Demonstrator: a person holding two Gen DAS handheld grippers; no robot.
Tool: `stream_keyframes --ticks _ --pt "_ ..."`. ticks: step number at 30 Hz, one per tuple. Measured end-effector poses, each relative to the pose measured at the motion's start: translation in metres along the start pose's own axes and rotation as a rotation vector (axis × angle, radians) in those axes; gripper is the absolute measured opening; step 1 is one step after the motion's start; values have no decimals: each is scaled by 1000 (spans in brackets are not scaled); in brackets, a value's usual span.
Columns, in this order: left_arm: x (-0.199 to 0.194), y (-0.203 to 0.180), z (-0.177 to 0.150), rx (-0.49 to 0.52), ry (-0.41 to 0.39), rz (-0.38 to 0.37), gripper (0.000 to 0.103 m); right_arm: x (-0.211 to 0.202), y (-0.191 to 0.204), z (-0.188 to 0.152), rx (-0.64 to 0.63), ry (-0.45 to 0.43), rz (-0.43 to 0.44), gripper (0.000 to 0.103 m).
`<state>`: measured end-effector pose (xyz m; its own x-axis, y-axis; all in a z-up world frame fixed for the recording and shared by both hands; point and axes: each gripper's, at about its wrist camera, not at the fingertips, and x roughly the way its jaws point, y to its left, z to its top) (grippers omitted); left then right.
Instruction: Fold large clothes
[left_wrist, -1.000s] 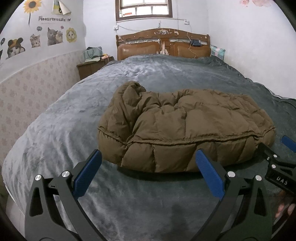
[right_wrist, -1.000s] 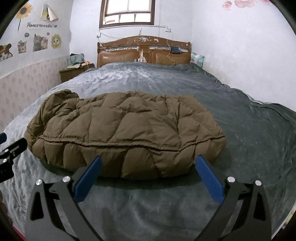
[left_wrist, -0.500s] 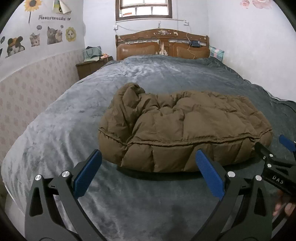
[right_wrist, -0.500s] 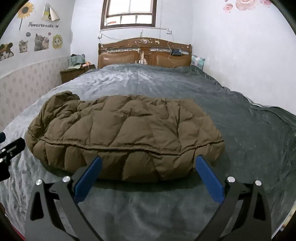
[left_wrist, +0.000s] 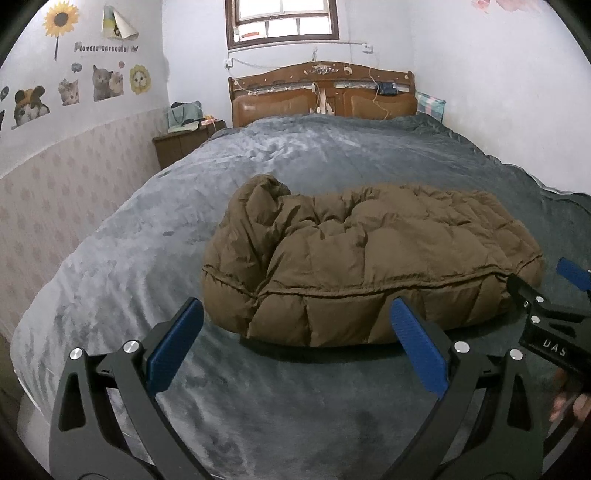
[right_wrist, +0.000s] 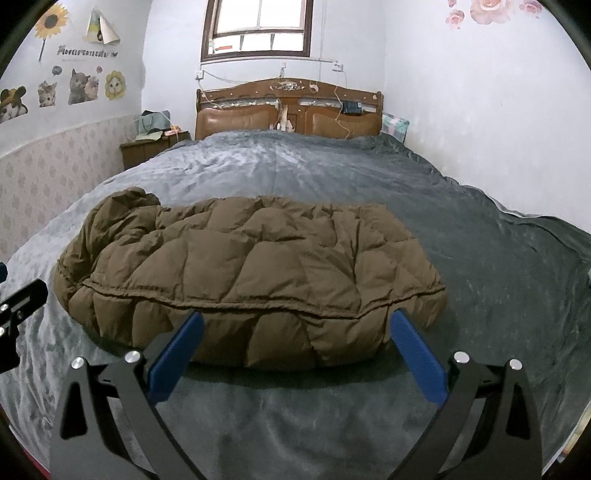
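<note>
A: Left tongs (left_wrist: 295, 332), as I hold them: released, blue pads (left_wrist: 175, 343) spread wide, nothing between them. They hang above the grey blanket (left_wrist: 295, 413), just short of the near edge of the brown puffer coat (left_wrist: 369, 258).

B: And the right tongs (right_wrist: 295, 339)?

A: Likewise released, pads (right_wrist: 417, 362) wide apart, gripping nothing, poised above the blanket (right_wrist: 295, 424) near the coat's (right_wrist: 258, 266) front seam. In the left wrist view the right tongs (left_wrist: 546, 299) appear at the right border, beside the coat's right end; whether they touch it I cannot tell.

B: Position of the coat?

A: It lies folded in a long padded bundle across the near half of the bed, its length running left to right. The bunched, raised end sits to the left; the flatter quilted end lies to the right.

B: Surroundings?

A: Wooden headboard (right_wrist: 288, 107) at the far end, window (right_wrist: 258, 29) above it, nightstand (left_wrist: 184, 142) far left, cat stickers (left_wrist: 103, 81) on the left wall.
</note>
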<state>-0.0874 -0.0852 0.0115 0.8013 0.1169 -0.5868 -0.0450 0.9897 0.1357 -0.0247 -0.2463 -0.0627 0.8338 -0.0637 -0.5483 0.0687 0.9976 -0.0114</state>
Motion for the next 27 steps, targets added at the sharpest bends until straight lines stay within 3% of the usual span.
stream_keyframes --ticks 27 --pt "-4 -2 8 15 10 -7 100 -2 -5 4 16 2 -1 101"
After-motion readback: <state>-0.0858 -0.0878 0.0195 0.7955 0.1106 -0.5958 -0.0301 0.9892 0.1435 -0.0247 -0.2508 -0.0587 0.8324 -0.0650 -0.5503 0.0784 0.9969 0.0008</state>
